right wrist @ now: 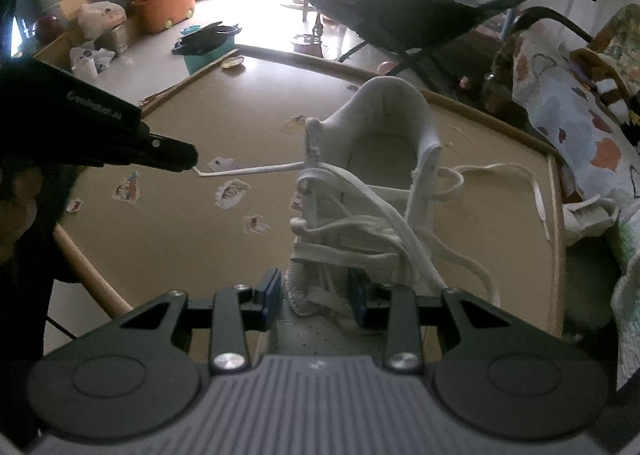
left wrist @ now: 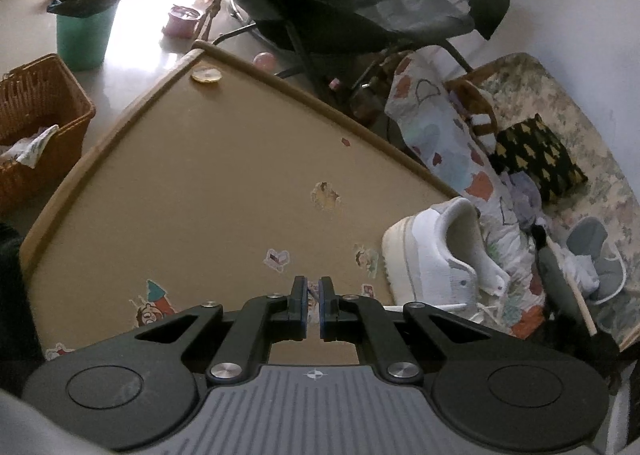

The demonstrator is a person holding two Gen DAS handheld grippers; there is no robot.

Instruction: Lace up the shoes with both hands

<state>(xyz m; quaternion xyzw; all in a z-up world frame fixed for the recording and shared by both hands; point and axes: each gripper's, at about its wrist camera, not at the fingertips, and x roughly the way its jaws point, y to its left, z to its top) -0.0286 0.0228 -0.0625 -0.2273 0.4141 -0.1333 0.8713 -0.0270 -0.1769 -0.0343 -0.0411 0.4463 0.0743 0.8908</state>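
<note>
A white shoe point(right wrist: 372, 191) is set on a stickered tan desk point(left wrist: 224, 183) in a cluttered room; the lace end point(right wrist: 248, 170) is pinched by the left gripper point(right wrist: 188, 161), while the shoe's front is straddled by the right gripper's point(right wrist: 316, 295) spread jaws.

Desk point(right wrist: 192, 255): tan top with a raised wooden rim. On it: one white shoe point(right wrist: 372, 191), upright near the 3 o'clock edge, heel toward 12; its loose white lace point(right wrist: 500, 171) trailing toward 3; worn stickers point(right wrist: 232, 193) scattered across the middle; a small round item point(left wrist: 205, 75) at the 12 o'clock corner.
</note>
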